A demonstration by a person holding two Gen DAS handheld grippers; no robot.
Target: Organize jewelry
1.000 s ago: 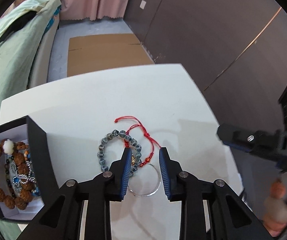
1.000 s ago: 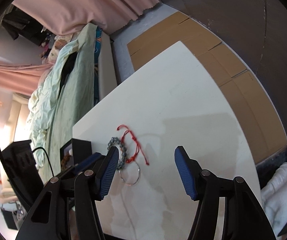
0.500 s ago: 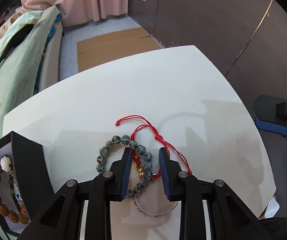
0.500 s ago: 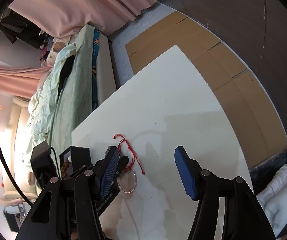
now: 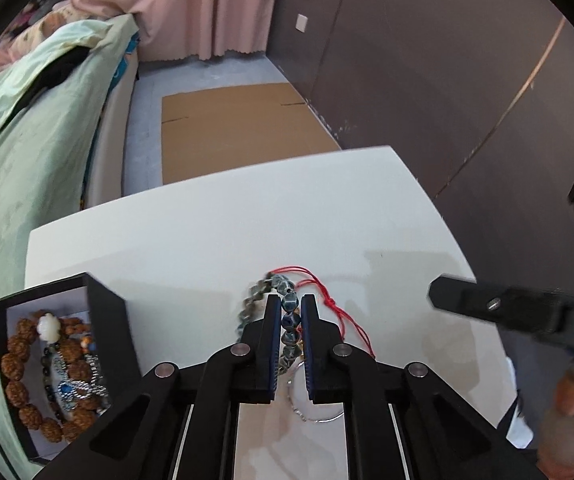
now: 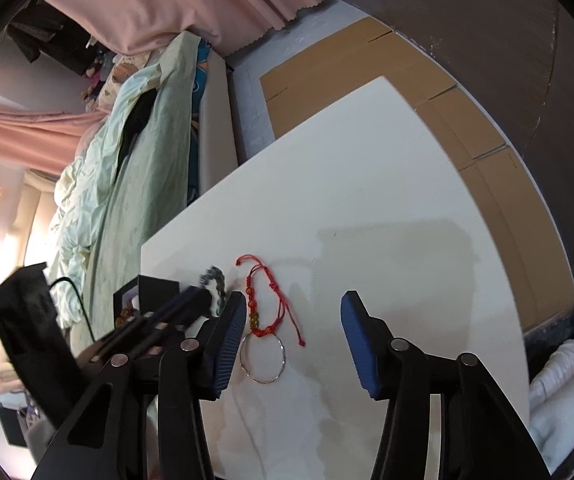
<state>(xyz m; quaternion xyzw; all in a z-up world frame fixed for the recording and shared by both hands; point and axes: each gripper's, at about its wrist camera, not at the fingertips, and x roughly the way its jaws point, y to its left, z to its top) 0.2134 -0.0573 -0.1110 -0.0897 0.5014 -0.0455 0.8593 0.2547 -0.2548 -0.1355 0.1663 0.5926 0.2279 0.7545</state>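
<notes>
My left gripper [image 5: 291,322] is shut on a grey-blue bead bracelet [image 5: 289,316] and lifts it off the white table [image 5: 207,232]. A red cord bracelet [image 5: 333,312] and a silver bangle [image 5: 319,412] lie under and right of it. The open black jewelry box [image 5: 105,316] with brown beads stands at the left. In the right wrist view my right gripper [image 6: 293,328] is open and empty above the table, near the red cord bracelet [image 6: 267,304] and the silver bangle [image 6: 265,360]. The grey-blue bracelet [image 6: 217,276] hangs blurred from the left gripper.
A bed with a pale green cover [image 5: 19,152] runs along the left of the table. Flat cardboard [image 5: 231,128] lies on the floor beyond the table's far edge. A dark wall [image 5: 427,60] stands at the right. The table's right edge [image 6: 499,248] is close to more cardboard.
My left gripper closed its jaws on the grey-blue bead bracelet and raised it, moving it away from the red cord bracelet and bangle. My right gripper stayed open and nearly still.
</notes>
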